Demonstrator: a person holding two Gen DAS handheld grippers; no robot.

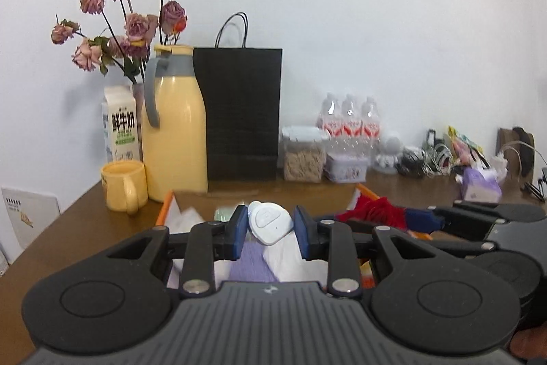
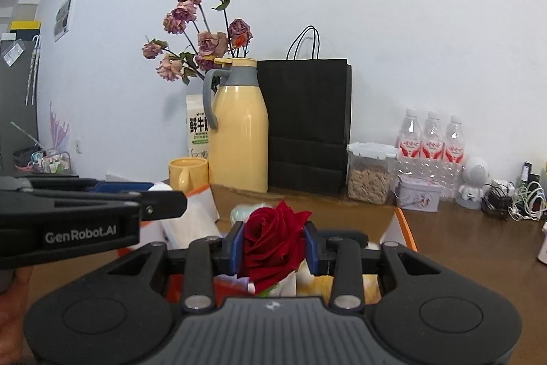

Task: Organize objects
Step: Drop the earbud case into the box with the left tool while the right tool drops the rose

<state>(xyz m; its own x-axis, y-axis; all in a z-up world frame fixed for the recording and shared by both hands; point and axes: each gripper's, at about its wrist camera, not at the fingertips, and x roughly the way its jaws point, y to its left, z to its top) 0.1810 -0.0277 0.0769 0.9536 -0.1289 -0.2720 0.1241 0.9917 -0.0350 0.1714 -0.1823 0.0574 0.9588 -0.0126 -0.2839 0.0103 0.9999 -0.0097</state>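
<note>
The left tool point(image 1: 270, 226) is clenched on a small white plastic device point(image 1: 268, 223), its blue pads pressing the two sides, at the lower middle of the left wrist view. The right tool point(image 2: 273, 243) is clenched on a red rose bloom point(image 2: 271, 240), low in the centre of the right wrist view. Both things hang just above an open cardboard box point(image 2: 405, 230) with orange-edged flaps that sits on the brown desk point(image 1: 410, 190).

The device is rounded and smooth, and seems gripped near one edge, so it could twist or slip out if the tool tilts. The rose looks soft; the pads may crush petals, or the bloom may slide free because little firm material is caught. The two tools are also close side by side, so a sideways swing could knock them together.

The box holds white paper or tissue, something lilac point(image 1: 251, 265) and yellow and orange items I cannot name. Behind it, a clear lidded container point(image 1: 302, 154) holds what looks like grain or seeds, a black paper bag point(image 1: 239, 112) stands with contents hidden, and a yellow mug point(image 1: 123, 183) is beside a yellow jug point(image 1: 174, 125).
</note>
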